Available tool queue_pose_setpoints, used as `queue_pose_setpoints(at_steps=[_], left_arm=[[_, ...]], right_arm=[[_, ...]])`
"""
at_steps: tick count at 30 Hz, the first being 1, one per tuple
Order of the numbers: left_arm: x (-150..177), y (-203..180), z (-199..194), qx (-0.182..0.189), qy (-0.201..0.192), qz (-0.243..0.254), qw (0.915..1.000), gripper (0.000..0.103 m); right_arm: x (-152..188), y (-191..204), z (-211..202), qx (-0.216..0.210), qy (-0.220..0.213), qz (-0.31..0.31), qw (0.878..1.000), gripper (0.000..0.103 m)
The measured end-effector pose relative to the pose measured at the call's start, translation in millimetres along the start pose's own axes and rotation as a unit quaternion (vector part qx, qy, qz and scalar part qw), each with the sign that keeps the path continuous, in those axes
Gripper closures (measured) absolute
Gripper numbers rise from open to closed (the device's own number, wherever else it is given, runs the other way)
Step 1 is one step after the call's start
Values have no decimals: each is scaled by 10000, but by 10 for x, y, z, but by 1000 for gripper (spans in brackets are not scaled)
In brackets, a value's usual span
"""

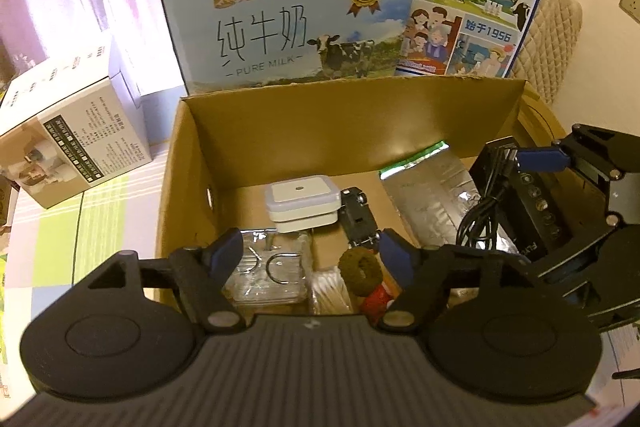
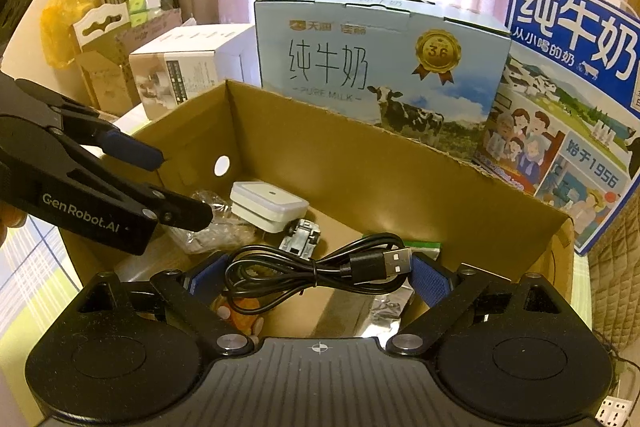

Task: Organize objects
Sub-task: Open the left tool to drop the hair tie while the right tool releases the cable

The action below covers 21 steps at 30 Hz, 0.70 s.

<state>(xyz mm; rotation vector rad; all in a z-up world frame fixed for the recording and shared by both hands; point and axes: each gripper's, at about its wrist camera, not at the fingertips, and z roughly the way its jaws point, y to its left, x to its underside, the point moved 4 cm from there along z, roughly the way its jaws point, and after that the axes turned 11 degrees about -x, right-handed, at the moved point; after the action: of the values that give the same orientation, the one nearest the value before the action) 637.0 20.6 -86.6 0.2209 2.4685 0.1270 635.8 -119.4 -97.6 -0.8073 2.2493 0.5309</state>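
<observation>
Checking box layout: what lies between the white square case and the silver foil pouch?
A small toy car, seen in the left wrist view.

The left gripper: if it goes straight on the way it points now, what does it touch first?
Probably the clear plastic case, which lies directly between the open fingers of the left gripper. The brown ring sits just beside it, so depth is uncertain.

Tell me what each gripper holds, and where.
Left gripper: nothing, jaws open. Right gripper: apparently the black rectangular device with coiled black cable, gripped across its ends.
</observation>
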Motion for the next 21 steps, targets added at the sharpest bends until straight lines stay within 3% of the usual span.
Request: queue_pose_setpoints(at_steps=[8,13,21], left_arm=[[17,57,-9,-55,23,-52,10000,27],[25,86,-25,-91,11,-82,9999,25],[44,110,-96,-108,-14,-135,9998,23]], right_arm=[[-25,25,95,66,65,-175,9998,10],[-78,22,66,157,-149,-152,9997,4],[-43,11,-39,98,-210,-69,9997,4]])
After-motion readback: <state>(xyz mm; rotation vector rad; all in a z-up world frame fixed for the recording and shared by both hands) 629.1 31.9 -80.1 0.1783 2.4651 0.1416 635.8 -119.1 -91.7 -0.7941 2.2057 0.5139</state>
